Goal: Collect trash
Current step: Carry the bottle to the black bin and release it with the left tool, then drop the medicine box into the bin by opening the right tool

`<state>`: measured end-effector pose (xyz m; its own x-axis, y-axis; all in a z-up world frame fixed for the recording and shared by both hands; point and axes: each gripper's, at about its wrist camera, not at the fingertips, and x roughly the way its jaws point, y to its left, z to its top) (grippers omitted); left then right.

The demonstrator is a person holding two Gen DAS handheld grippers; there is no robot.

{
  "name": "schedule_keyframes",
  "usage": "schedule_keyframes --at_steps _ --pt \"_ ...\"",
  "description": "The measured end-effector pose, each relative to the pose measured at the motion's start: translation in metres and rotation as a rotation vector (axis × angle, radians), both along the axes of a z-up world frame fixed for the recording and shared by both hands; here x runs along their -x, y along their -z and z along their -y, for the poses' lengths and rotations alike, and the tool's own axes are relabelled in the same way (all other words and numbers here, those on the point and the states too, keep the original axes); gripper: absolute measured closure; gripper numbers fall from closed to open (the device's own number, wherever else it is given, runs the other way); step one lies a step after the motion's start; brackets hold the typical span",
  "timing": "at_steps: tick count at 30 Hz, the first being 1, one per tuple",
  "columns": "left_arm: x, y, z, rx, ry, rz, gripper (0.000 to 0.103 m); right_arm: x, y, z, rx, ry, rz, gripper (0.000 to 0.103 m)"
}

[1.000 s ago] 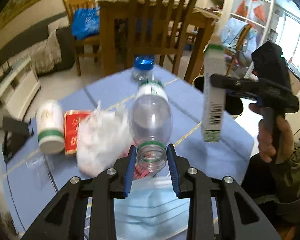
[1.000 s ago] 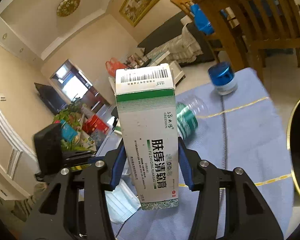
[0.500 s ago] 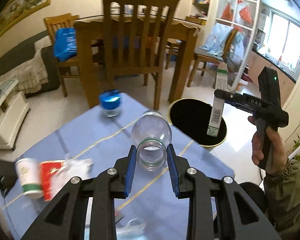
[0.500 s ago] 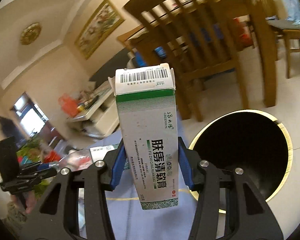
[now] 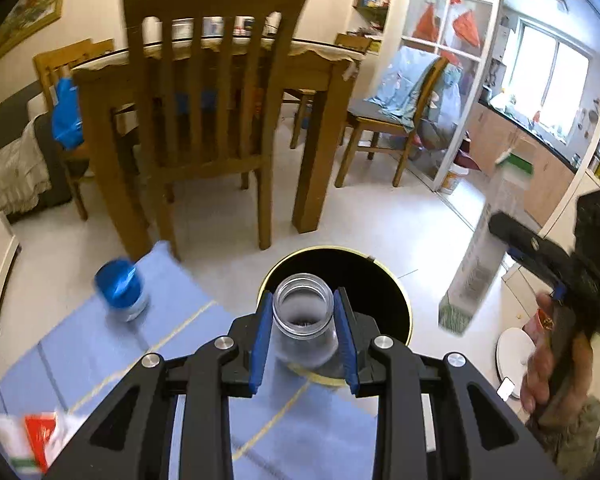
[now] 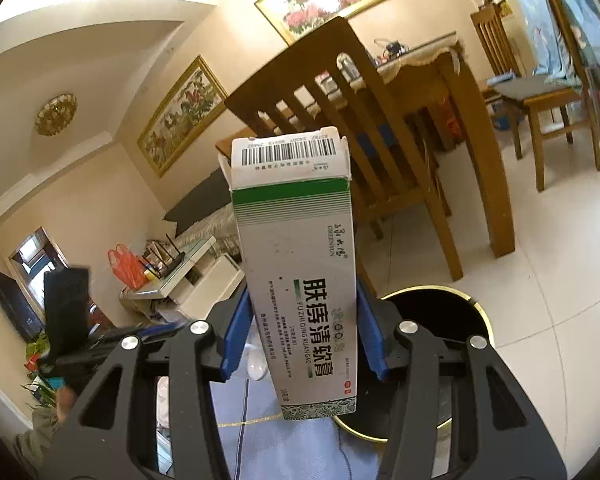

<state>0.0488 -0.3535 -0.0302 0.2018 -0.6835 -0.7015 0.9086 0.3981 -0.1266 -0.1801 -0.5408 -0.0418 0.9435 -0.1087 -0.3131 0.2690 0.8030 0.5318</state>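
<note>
- The step in hand looks like dropping two pieces of trash into the black bin (image 5: 384, 280) with the gold rim, which stands on the floor just past the edge of the blue-clothed table (image 5: 112, 344).
- The left gripper (image 5: 303, 332) pinches a clear plastic bottle (image 5: 304, 328) by its neck, blue pads on either side, open mouth toward the camera. In the left wrist view, the bottle sits lower centre, its body over the bin's near rim.
- To drop it cleanly, the bottle should likely be carried further over the dark opening before the jaws part, since the rim lies right beneath it.
- The right gripper (image 6: 302, 336) clamps a white and green carton (image 6: 300, 272) across its lower half, upright at frame centre.
- In the right wrist view, the bin lies lower right behind the carton, so the carton probably needs a shift toward the opening.
- A blue-capped jar (image 5: 120, 290) remains on the cloth at left.
</note>
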Motion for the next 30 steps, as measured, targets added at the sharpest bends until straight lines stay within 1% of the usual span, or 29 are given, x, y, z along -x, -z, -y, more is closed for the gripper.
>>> schedule_keyframes --at_steps 2,5,7,8,9,10,11,12,14,16,17,19,21,24,26,27,28,29,30 --pt "0.005 0.002 0.024 -0.031 0.012 0.027 0.074 0.001 0.002 0.006 0.003 0.023 -0.028 0.055" --pt "0.013 0.009 0.052 -0.074 0.010 0.096 0.074 0.000 0.008 0.015 0.000 0.050 -0.057 0.055" --pt "0.015 0.018 0.068 -0.098 -0.004 0.117 0.074 0.000 0.012 0.021 -0.010 0.060 -0.068 0.055" --pt "0.014 0.022 0.071 -0.115 -0.009 0.112 0.071 0.000 0.015 0.023 -0.017 0.063 -0.070 0.055" --pt "0.013 0.030 0.079 -0.141 0.003 0.086 0.053 0.001 0.016 0.024 -0.016 0.069 -0.075 0.055" --pt "0.014 0.035 0.083 -0.158 -0.006 0.095 0.042 0.001 0.017 0.025 -0.015 0.073 -0.078 0.055" --pt "0.017 0.037 0.083 -0.163 -0.015 0.123 0.033 0.001 0.019 0.027 -0.017 0.073 -0.079 0.055" --pt "0.023 0.038 0.083 -0.168 -0.011 0.160 0.033 0.000 0.019 0.027 -0.016 0.073 -0.081 0.055" --pt "0.028 0.040 0.083 -0.175 0.004 0.178 0.033 -0.001 0.021 0.026 -0.013 0.075 -0.090 0.055" --pt "0.030 0.040 0.076 -0.188 -0.023 0.216 0.032 -0.006 0.027 0.029 -0.018 0.076 -0.104 0.055" --pt "0.029 0.039 0.070 -0.192 -0.044 0.219 0.030 -0.009 0.030 0.030 -0.021 0.077 -0.115 0.055" --pt "0.030 0.036 0.056 -0.180 -0.085 0.223 0.023 -0.022 0.044 0.032 -0.021 0.078 -0.160 0.055" --pt "0.031 0.033 0.040 -0.173 -0.145 0.242 0.015 -0.038 0.060 0.034 -0.037 0.068 -0.209 0.055" --pt "0.035 0.031 0.015 -0.177 -0.221 0.273 0.010 -0.069 0.085 0.028 -0.027 0.043 -0.303 0.055" --pt "0.034 0.031 -0.001 -0.183 -0.263 0.278 0.009 -0.093 0.097 0.021 0.009 0.035 -0.378 0.052" --pt "0.033 0.030 -0.005 -0.187 -0.275 0.280 0.008 -0.100 0.099 0.018 0.032 0.046 -0.403 0.042" --pt "0.033 0.029 -0.013 -0.188 -0.293 0.284 0.008 -0.108 0.101 0.016 0.056 0.064 -0.430 0.018" --pt "0.031 0.028 -0.018 -0.187 -0.304 0.284 0.008 -0.115 0.101 0.013 0.091 0.087 -0.461 0.012" --pt "0.029 0.027 -0.026 -0.183 -0.317 0.282 0.007 -0.118 0.101 0.011 0.111 0.097 -0.473 0.013"
